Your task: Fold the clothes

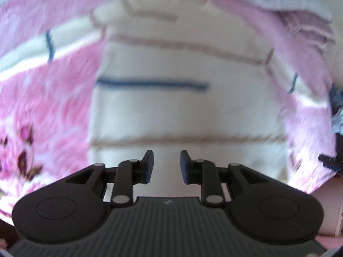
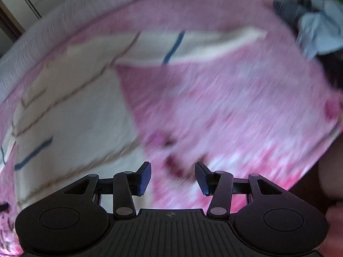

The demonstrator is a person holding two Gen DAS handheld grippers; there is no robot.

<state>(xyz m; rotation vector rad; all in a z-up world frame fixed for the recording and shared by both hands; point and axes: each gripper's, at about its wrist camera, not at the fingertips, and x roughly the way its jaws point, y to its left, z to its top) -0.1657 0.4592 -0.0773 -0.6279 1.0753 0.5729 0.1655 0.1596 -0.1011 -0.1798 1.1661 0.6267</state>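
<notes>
A cream long-sleeved top (image 1: 182,107) with thin brown and blue stripes lies spread flat on a pink floral bedspread (image 1: 49,115). Its sleeves reach out to both sides. My left gripper (image 1: 166,165) hangs above the top's lower hem, jaws a little apart, nothing between them. In the right wrist view the same top (image 2: 75,117) lies at the left, one sleeve (image 2: 193,45) stretching to the upper right. My right gripper (image 2: 173,177) hovers over the bedspread (image 2: 235,107) beside the top's edge, jaws apart and empty. Both views are blurred.
A heap of grey and light blue clothes (image 2: 317,25) lies at the bed's far right corner. A grey-white blanket edge (image 2: 64,10) runs along the far side of the bed. The other gripper's dark body (image 1: 334,132) shows at the right rim of the left wrist view.
</notes>
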